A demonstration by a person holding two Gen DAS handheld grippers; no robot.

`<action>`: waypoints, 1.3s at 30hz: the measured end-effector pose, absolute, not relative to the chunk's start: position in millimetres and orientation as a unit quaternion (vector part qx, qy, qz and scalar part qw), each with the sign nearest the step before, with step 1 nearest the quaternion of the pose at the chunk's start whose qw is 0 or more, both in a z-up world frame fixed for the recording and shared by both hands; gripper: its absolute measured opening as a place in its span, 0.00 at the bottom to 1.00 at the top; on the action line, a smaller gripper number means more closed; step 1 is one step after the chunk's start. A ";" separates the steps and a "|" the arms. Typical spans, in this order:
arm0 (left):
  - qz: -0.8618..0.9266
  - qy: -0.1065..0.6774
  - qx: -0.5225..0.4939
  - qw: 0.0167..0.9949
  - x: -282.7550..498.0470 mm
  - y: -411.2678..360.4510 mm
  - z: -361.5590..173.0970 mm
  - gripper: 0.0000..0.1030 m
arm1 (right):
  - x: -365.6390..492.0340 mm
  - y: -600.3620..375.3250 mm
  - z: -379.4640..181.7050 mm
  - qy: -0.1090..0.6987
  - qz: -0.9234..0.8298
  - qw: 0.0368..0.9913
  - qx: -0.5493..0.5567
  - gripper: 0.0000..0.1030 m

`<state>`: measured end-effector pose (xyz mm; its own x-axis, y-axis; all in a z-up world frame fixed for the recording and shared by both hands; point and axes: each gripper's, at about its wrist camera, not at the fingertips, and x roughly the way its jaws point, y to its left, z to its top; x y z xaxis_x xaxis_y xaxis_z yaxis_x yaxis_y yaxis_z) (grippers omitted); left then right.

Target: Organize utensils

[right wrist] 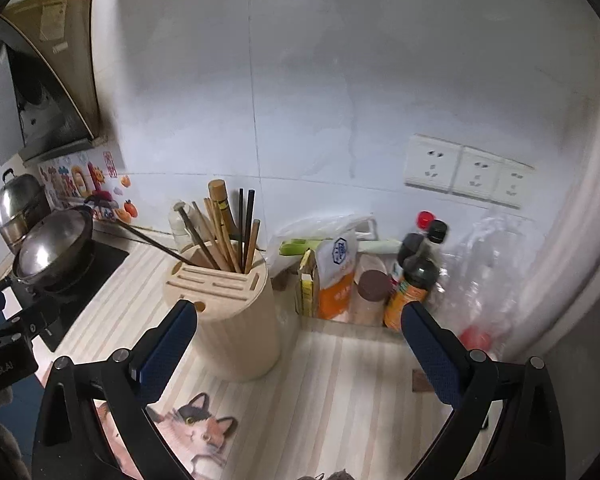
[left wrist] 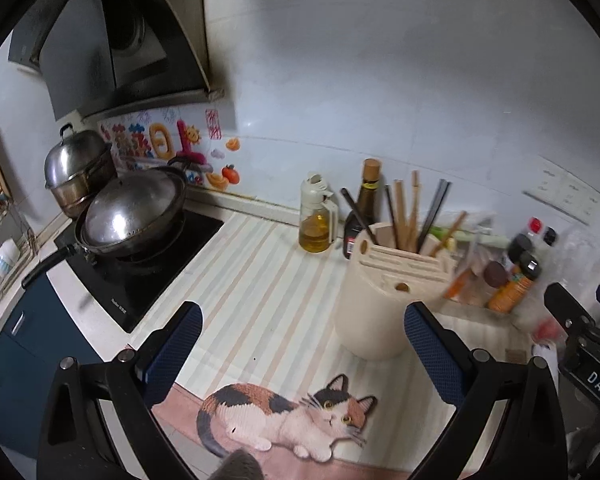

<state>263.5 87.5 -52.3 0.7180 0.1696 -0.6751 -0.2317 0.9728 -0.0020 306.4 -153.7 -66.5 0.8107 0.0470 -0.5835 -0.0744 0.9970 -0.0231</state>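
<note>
Looking like the chopsticks [right wrist: 228,236] are all parked in the holder [right wrist: 228,308] mid-desk, both tongs [left wrist: 304,356] [right wrist: 300,356] wide open and empty, so next just scan for strays.

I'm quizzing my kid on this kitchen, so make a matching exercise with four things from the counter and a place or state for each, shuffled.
Things:
1. chopsticks
2. wok
3. oil bottle
4. right gripper

Places or states:
A. on the stove, lid on
B. open, holding nothing
C. standing in the holder
D. by the wall, left of the holder

Pairs: 1-C, 2-A, 3-D, 4-B
</note>
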 end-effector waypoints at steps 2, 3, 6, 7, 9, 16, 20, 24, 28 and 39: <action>0.099 0.351 -0.038 0.930 241.7 87.2 -43.9 1.00 | 284.2 -153.4 -59.4 0.300 0.024 0.953 -0.021 1.00; 0.092 0.348 -0.037 0.932 228.6 87.6 -39.6 1.00 | 267.4 -152.9 -54.3 0.296 0.018 0.955 -0.019 1.00; 0.080 0.339 -0.035 0.937 196.0 90.8 -29.7 1.00 | 225.1 -149.5 -42.1 0.282 0.004 0.959 -0.019 1.00; 0.078 0.337 -0.033 0.938 185.3 91.6 -26.9 1.00 | 213.6 -147.8 -38.9 0.279 0.001 0.960 -0.019 1.00; 0.074 0.332 -0.030 0.940 164.5 94.4 -21.1 1.00 | 184.8 -143.8 -29.3 0.274 -0.003 0.961 -0.018 1.00; 0.064 0.314 -0.028 0.947 100.5 103.4 0.5 1.00 | 101.4 -132.4 -3.9 0.262 -0.012 0.965 -0.013 1.00; 0.061 0.301 -0.026 0.951 71.5 105.0 12.5 1.00 | 59.9 -126.5 6.5 0.254 -0.014 0.967 -0.015 1.00; 0.057 0.287 -0.026 0.956 52.1 102.5 22.4 1.00 | 33.8 -126.7 17.5 0.244 -0.013 0.970 -0.013 1.00; 0.055 0.276 -0.024 0.959 39.8 96.6 30.1 1.00 | 19.9 -127.7 25.6 0.235 -0.010 0.972 -0.016 1.00; 0.059 0.277 -0.029 0.959 32.0 87.7 26.9 1.00 | 12.1 -135.7 36.7 0.227 -0.005 0.973 -0.028 1.00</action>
<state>32.0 87.7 26.9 0.8397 0.0966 -0.5345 -0.1291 0.9913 -0.0237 12.1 -135.7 36.7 0.8965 -0.0227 -0.4424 -0.0028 0.9984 -0.0568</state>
